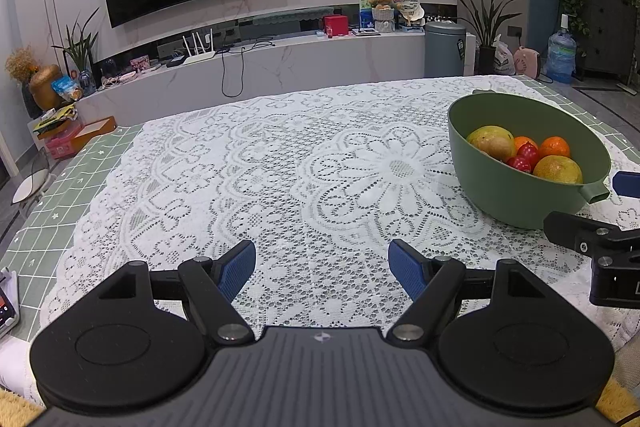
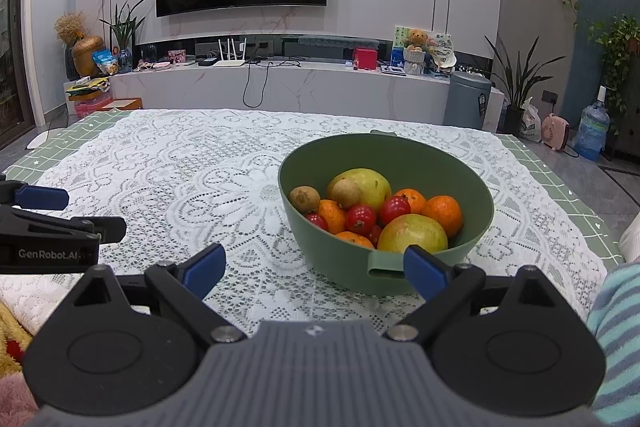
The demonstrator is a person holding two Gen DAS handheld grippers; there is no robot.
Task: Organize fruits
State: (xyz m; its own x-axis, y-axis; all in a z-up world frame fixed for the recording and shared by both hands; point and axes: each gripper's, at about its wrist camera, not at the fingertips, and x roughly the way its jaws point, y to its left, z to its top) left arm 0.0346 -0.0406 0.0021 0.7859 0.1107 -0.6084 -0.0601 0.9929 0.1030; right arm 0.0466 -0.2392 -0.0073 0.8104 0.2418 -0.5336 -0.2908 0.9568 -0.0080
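Right tongs (image 2: 314, 269): blue-padded, spread apart, empty, just short of the bowl's near handle.
Left tongs (image 1: 322, 269): spread apart, empty, over bare lace.
Bowl: deep matte green plastic bowl (image 2: 476, 203) on the lace-covered counter (image 2: 180, 163), toward its right edge.
Fruit: yellow-green mangoes (image 2: 412, 233), glossy oranges (image 2: 442, 213), small red fruits (image 2: 360, 219), brown kiwis (image 2: 304, 199), piled touching.
Handling: probably firm, round, prone to rolling; pinch each across its middle, gently.

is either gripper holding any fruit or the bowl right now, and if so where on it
Nothing is held. The left gripper is open over bare lace tablecloth; the right gripper is open just short of the green bowl, touching neither it nor the fruit.
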